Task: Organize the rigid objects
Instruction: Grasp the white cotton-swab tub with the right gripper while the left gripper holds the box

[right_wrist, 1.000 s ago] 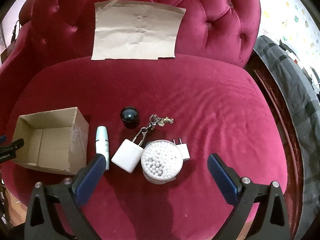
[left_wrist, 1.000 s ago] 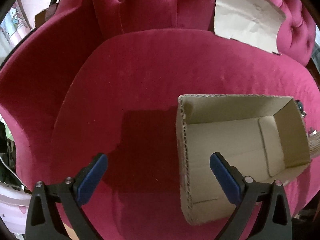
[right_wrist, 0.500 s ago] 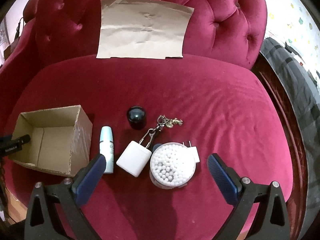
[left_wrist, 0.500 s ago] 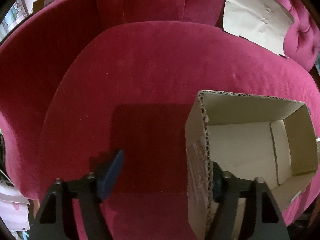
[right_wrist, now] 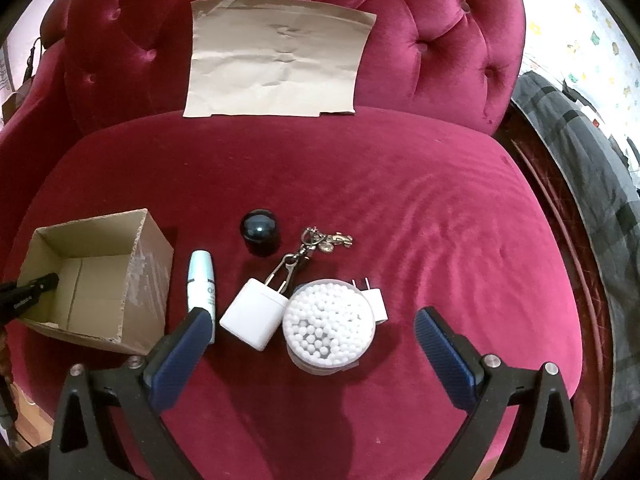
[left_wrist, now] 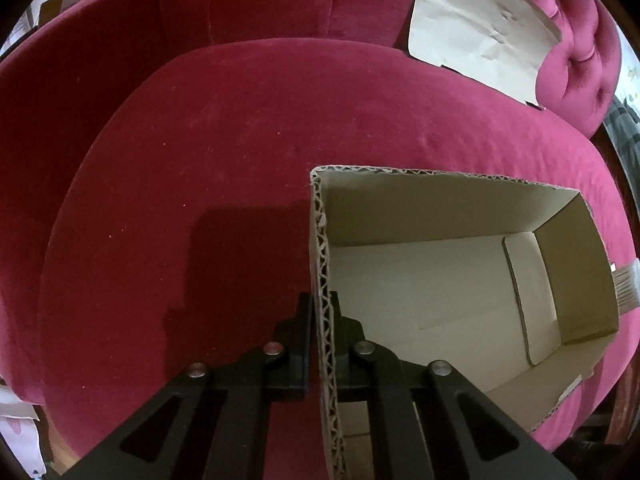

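An open cardboard box (left_wrist: 440, 288) (right_wrist: 96, 280) sits at the left of the crimson velvet seat (right_wrist: 360, 184). My left gripper (left_wrist: 322, 320) is shut on the box's near side wall, one finger inside, one outside. My right gripper (right_wrist: 312, 336) hangs open above the seat's front. Below it lie a round tub of white cotton swabs (right_wrist: 329, 324), a white charger cube (right_wrist: 254, 320), a smaller white plug (right_wrist: 376, 300), a pale blue tube (right_wrist: 202, 280), a black ball-shaped object (right_wrist: 260, 234) and a metal keychain (right_wrist: 320, 242).
A sheet of brown paper (right_wrist: 276, 64) leans on the tufted backrest. The seat's right half holds nothing. A grey plaid cloth (right_wrist: 580, 152) lies beyond the chair's right side, and the seat drops off at the front and left.
The left gripper's jaws went from wide open to shut on the box's side wall, having moved in closer to it. The right gripper held its place and stayed open.
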Tool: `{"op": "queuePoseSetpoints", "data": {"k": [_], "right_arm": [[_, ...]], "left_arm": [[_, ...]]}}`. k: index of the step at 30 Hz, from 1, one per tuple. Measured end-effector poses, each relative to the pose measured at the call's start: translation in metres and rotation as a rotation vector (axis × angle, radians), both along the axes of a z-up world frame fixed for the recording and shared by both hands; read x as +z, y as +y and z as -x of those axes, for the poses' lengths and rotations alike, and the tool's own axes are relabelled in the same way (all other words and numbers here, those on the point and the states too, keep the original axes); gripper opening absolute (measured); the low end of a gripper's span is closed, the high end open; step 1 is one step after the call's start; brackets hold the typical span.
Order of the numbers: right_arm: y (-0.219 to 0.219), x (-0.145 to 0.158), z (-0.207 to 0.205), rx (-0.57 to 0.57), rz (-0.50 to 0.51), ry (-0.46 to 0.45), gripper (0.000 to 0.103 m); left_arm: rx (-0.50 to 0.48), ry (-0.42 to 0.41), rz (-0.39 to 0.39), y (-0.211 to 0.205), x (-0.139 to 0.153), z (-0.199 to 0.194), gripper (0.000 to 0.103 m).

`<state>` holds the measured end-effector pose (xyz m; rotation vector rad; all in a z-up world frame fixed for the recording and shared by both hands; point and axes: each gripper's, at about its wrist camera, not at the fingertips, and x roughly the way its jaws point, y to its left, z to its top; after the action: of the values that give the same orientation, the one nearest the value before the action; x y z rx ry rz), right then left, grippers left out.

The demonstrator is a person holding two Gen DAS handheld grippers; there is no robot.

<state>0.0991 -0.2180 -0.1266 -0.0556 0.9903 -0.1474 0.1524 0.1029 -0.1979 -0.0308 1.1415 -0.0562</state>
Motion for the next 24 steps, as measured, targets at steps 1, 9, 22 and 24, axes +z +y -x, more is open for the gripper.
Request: {"op": "queuePoseSetpoints", "data": {"k": [1, 9, 22, 24], "right_arm": [[-0.001, 0.0, 0.0, -0.001, -0.001, 0.0, 0.103], [-0.006, -0.004, 0.0, -0.011, 0.003, 0.007, 0.103], [-0.014, -0.031, -0.011, -0.044, -0.01, 0.068, 0.094], [-0.016, -0.033, -0.012, -0.053, -0.024, 0.074, 0.089]], "left_arm": [[0.001, 0.001, -0.003, 0.001, 0.0, 0.0, 0.006], [-0.005, -0.002, -0.039, -0.003, 0.001, -0.002, 0.006], [-0.03, -0.027, -0.098, -0.011, 0.0, -0.001, 0.006], [-0.024, -0.03, -0.091, -0.01, -0.001, -0.001, 0.006]]}}
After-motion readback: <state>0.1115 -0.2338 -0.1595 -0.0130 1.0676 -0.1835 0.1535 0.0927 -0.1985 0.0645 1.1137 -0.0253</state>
